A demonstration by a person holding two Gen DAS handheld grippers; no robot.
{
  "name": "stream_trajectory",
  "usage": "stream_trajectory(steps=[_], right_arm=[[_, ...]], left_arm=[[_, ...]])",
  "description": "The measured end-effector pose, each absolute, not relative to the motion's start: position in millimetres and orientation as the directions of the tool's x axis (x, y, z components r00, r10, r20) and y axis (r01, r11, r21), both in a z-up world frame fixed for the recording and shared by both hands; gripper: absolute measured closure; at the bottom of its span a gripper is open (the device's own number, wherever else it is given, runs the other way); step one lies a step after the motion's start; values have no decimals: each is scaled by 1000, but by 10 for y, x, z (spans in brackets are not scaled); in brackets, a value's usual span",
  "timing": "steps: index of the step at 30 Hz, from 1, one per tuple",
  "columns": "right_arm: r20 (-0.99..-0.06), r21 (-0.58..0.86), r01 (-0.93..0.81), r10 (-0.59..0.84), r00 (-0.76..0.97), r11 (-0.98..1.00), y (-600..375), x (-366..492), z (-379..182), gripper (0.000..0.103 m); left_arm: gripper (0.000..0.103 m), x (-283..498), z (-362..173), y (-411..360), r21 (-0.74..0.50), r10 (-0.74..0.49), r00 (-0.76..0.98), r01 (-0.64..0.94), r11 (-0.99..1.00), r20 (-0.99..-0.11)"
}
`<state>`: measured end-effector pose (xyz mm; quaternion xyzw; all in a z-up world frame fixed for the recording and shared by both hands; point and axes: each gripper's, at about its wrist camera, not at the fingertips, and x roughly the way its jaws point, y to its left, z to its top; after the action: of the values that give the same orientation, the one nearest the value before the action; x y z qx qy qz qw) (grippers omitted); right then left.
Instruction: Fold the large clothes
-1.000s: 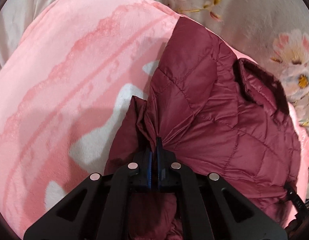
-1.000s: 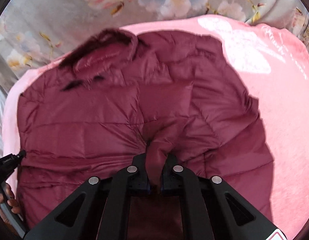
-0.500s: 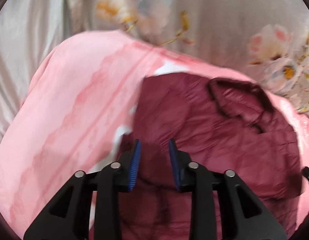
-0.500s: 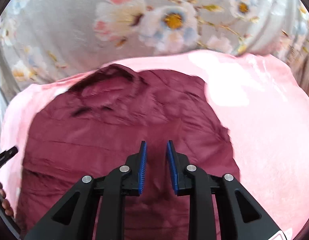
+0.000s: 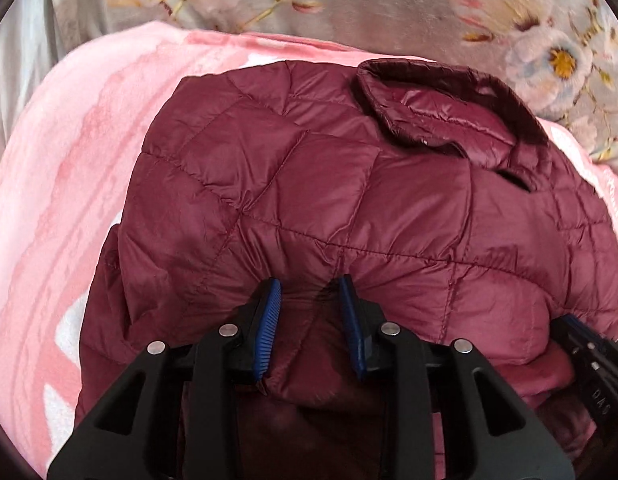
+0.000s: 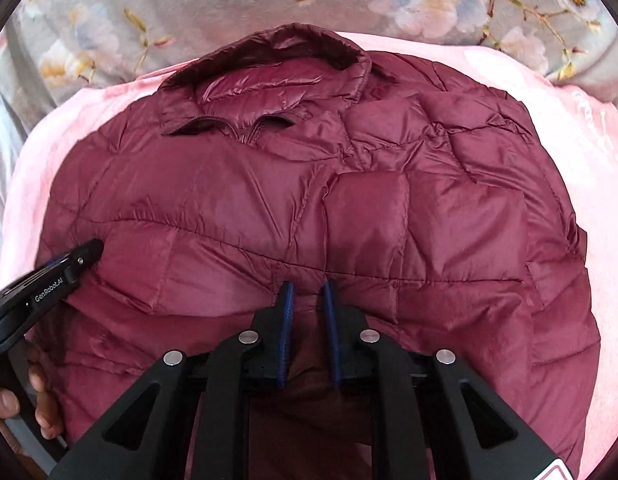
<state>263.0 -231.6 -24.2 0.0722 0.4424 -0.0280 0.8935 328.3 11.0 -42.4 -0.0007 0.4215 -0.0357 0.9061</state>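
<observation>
Maroon jacket (image 5: 349, 200) beneath both parted tongs

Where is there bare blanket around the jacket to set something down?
Bare pink blanket lies left of the jacket, and a strip on its right. By the collar only a thin rim borders the floral cloth. The near edge is crowded.

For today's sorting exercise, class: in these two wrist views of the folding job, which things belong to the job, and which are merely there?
Part of the job:
- maroon quilted jacket, collar at the far end
- left gripper, jaws apart at the jacket's near fold
- right gripper, jaws closing at that fold

Merely there:
- pink blanket under the jacket
- floral grey sheet beyond
</observation>
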Motion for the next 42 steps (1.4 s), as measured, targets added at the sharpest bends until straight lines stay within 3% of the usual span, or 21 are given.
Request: stream_trajectory(steps=[10,19,22,26,28,30,35,38,40,41,42], right_arm=[[-755,-20,118,-93,650,993,-2136,2585,-300,89],[-757,58,109,-27,653,992,-2234,2571,-284,88],[-781,111,84,35,624,990,-2305,2597,-179,83],[-704,236,86,110,702,968,-2590,2720,309,62],[-683,308,92,153,714,947,-2777,2961,445,51],[-689,377,123,189,700,918,-2964,3300,426,49],[-719,427,200,198,666,882,-3166,3865,176,49],[-749,457,224,237,619,861,-3152,4081,-48,49],[-737,487,186,287,611,854,-3085,4133,-75,58],[-726,511,158,326,605,845,-3048,4158,-59,77],[-694,554,123,375,614,823,-3021,4167,0,91]], left_arm=[[74,3208,-443,88,10,-37,676,66,998,-736],[73,3212,-442,89,14,-35,676,67,998,-736],[69,3228,-348,183,-58,-96,656,79,995,-749],[65,3341,77,359,-212,-226,659,102,972,-718],[43,3484,310,397,-275,-273,682,108,955,-679],[34,3761,464,374,-344,-335,679,129,930,-653],[34,4544,234,222,-460,-432,545,93,883,-719],[40,4823,-68,171,-551,-502,449,24,834,-739],[56,4873,-171,99,-558,-514,413,18,830,-752],[61,4877,-186,36,-547,-515,403,43,836,-757],[78,4872,-179,-34,-534,-515,396,72,843,-760]])
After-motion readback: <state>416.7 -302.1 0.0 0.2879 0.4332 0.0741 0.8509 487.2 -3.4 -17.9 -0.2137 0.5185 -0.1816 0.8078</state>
